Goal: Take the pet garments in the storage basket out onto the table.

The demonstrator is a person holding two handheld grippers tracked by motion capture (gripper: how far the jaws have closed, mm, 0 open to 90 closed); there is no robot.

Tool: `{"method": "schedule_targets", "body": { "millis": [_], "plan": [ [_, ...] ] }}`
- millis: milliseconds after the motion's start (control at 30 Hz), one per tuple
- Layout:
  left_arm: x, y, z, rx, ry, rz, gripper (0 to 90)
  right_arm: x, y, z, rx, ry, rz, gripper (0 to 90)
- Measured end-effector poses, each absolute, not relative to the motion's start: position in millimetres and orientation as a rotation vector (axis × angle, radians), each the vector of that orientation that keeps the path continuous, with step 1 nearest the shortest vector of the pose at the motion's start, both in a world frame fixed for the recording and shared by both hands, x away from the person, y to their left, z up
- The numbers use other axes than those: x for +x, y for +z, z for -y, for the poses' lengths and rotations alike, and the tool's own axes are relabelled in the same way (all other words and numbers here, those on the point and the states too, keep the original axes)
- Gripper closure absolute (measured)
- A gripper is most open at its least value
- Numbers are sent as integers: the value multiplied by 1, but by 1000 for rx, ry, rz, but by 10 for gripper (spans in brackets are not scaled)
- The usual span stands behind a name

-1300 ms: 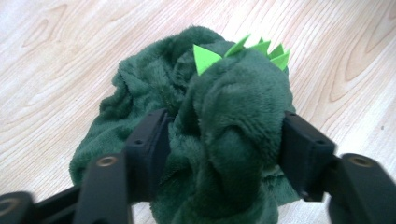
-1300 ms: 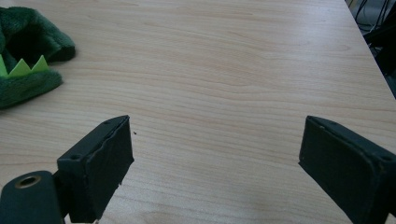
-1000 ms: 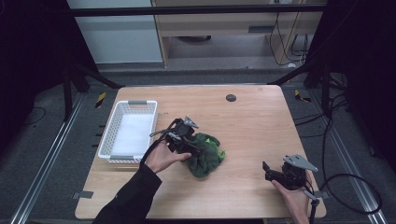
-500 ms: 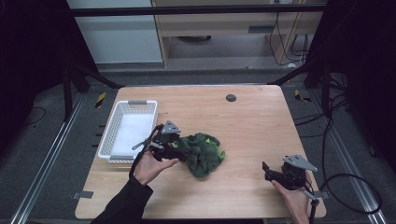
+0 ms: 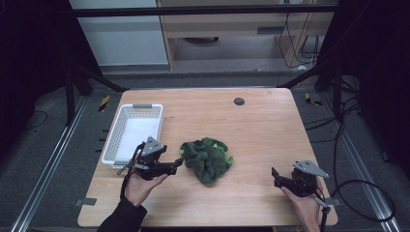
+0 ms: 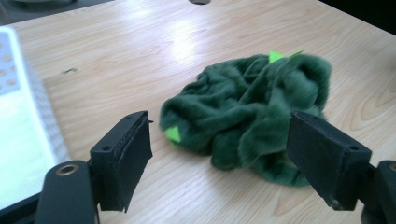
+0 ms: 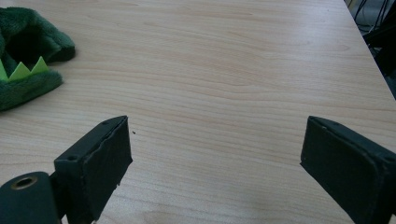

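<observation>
Pale wooden table [image 5: 261,121] carries a crumpled dark green plush cloth [image 5: 207,159] near its middle, lying loose with small bright green points (felt, by the look) showing at its edge. Just to its left hovers the left gripper [image 5: 177,163], its jaws having just been opening, now spread wide with nothing between them, the cloth lying a little beyond their tips. A white basket [image 5: 120,139] sits beside that hand. Well apart, near the table's right corner, the right gripper [image 5: 274,176] gapes wide over bare wood, empty.
</observation>
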State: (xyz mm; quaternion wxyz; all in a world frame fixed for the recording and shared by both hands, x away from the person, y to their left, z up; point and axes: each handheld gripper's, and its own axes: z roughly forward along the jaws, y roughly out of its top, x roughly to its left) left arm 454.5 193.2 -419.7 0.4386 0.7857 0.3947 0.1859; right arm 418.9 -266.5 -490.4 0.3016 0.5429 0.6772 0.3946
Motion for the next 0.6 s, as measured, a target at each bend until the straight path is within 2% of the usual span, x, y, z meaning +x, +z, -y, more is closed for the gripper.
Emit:
{"method": "schedule_targets", "body": {
  "millis": [333,600],
  "plan": [
    [428,-434,-228,1871,477,-1009,226,418,-490,266,1429,1050,-1799,84],
    [417,-449,-244,1872,481,-1045,234,417,-490,265,1414,1048,-1808,83]
  ]
}}
